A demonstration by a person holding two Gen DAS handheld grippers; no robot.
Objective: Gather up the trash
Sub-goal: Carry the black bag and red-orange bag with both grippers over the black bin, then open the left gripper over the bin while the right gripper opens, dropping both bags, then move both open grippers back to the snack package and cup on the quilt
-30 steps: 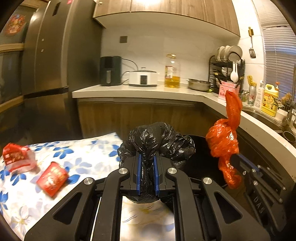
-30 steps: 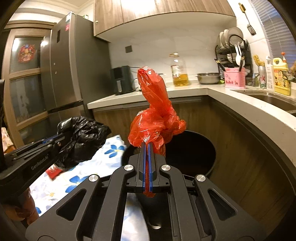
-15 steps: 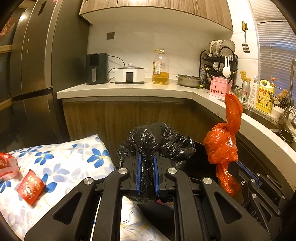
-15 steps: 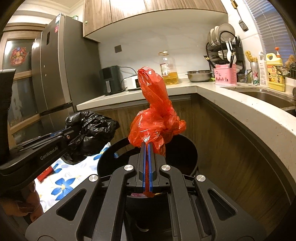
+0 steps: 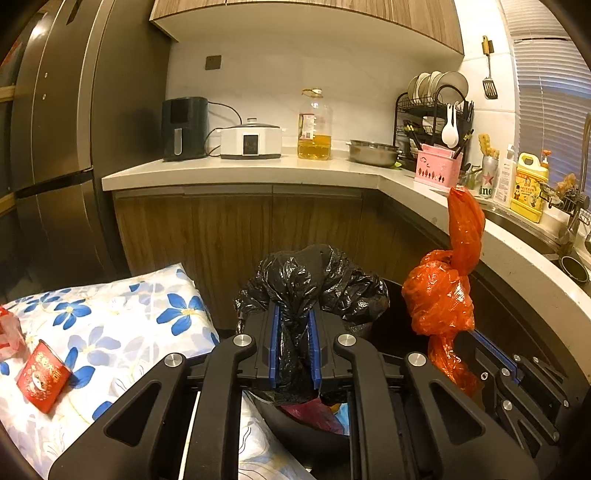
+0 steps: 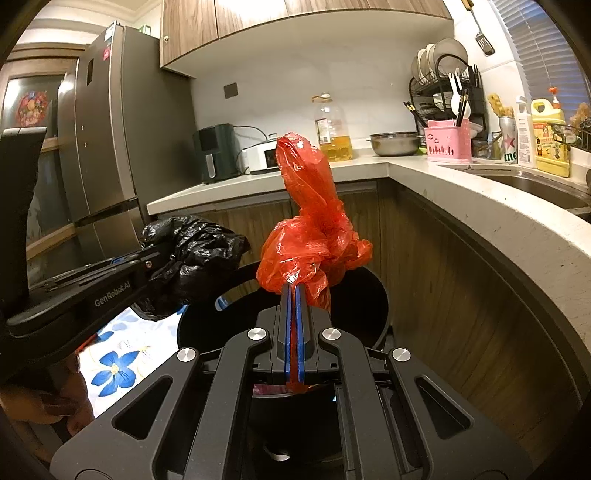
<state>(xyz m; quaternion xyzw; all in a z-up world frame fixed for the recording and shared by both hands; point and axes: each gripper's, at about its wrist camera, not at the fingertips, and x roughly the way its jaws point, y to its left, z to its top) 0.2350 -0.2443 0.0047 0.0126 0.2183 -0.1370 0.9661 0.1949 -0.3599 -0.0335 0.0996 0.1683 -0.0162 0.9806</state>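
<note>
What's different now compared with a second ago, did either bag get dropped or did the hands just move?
Nothing was dropped. Both hands carried their bags forward over the black bin, which now fills more of each view, while the flowered cloth slid off to the left. The left gripper stays shut on the black bag, its jaws having just eased slightly, and the right gripper stays shut on the red bag.

Home kitchen, fridge, worktop with dish rack, sink, wall cupboards
</note>
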